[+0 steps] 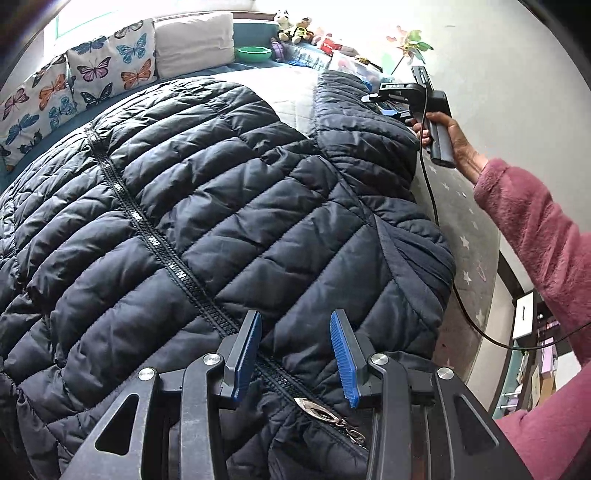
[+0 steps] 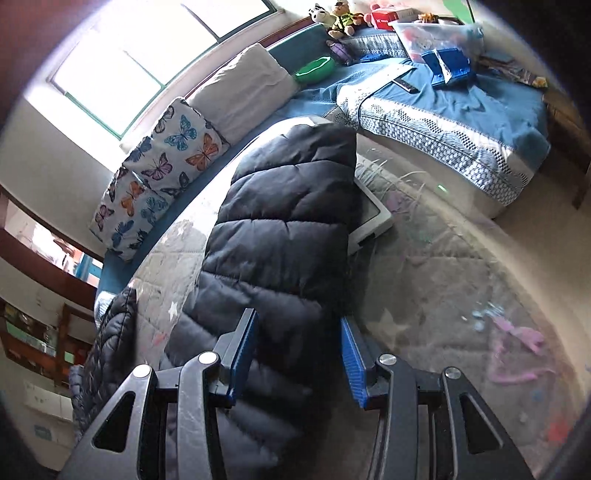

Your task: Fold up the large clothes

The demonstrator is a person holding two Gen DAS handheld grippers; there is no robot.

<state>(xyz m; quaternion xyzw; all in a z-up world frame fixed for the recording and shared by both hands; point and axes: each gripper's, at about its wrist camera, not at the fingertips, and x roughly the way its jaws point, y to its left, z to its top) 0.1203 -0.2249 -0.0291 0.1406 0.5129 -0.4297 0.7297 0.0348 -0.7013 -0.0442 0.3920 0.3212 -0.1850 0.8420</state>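
On the bed: a dark quilted puffer jacket (image 1: 229,206) lies spread front-up over a pale star-print quilt (image 1: 469,236), its zipper (image 1: 147,229) running diagonally toward the left gripper.
Containers: a green bowl (image 2: 316,68) sits on the blue bench by the pillows; its contents cannot be made out. A clear plastic bag (image 2: 436,33) of colourful items lies on the blue blanket (image 2: 480,107).
Edges and room: the jacket's sleeve (image 2: 280,236) stretches along the quilt's edge, its far end overlapping a white-framed tablet (image 2: 373,214). Bare quilt lies to the sleeve's right. Butterfly pillows (image 2: 166,173) line the bench beyond.
Left gripper (image 1: 295,354): jaws wide apart, holding nothing, poised over the jacket's lower front, with the zipper pull (image 1: 314,408) just below, between the fingers.
Right gripper (image 2: 299,360): jaws wide apart, straddling the sleeve near its shoulder end; not clamped on it. The left view shows it held in a hand (image 1: 454,140) beside the sleeve.
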